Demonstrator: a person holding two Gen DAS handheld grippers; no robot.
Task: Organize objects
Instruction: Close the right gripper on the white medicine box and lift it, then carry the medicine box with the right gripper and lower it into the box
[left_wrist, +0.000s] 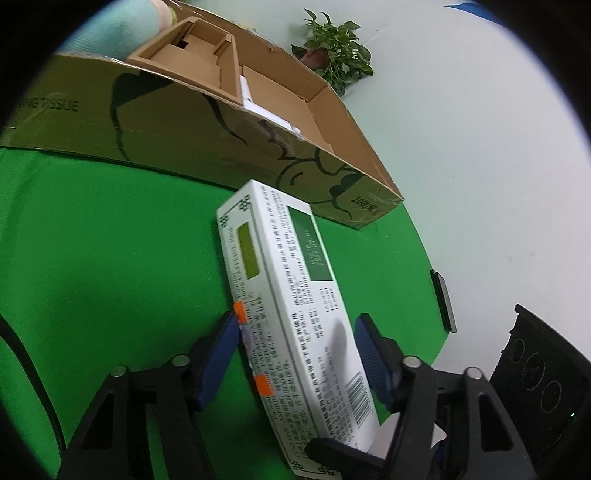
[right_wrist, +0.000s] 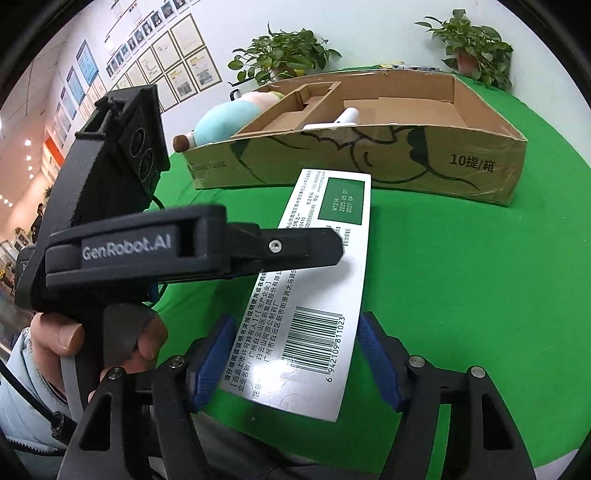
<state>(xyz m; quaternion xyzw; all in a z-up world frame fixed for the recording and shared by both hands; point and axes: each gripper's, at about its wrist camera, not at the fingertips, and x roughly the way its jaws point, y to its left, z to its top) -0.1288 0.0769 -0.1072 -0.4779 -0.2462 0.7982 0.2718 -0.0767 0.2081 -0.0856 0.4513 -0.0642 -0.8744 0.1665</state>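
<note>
Close to both cameras, a long flat white medicine box (right_wrist: 314, 295) with black print and a barcode lies on the round green table (right_wrist: 461, 295). The right tongs (right_wrist: 297, 354) sit about half open around the barcode end. The box is between the blue pads (right_wrist: 214, 354), but a small gap shows on each side, so they do not hold it. The left tongs (left_wrist: 299, 354) reach across the same box from the side. In the left wrist view one blue pad touches the box's edge and the other seems a little apart, so I cannot tell if they squeeze it. A hand (right_wrist: 62, 339) holds the left tool. I think two tongs are used because the box is long and tips easily. Farther back stands a wide brown cardboard box (right_wrist: 369, 155) with an open top, likely where it goes. Behind it lies a soft blue plush toy (right_wrist: 221, 122).
</note>
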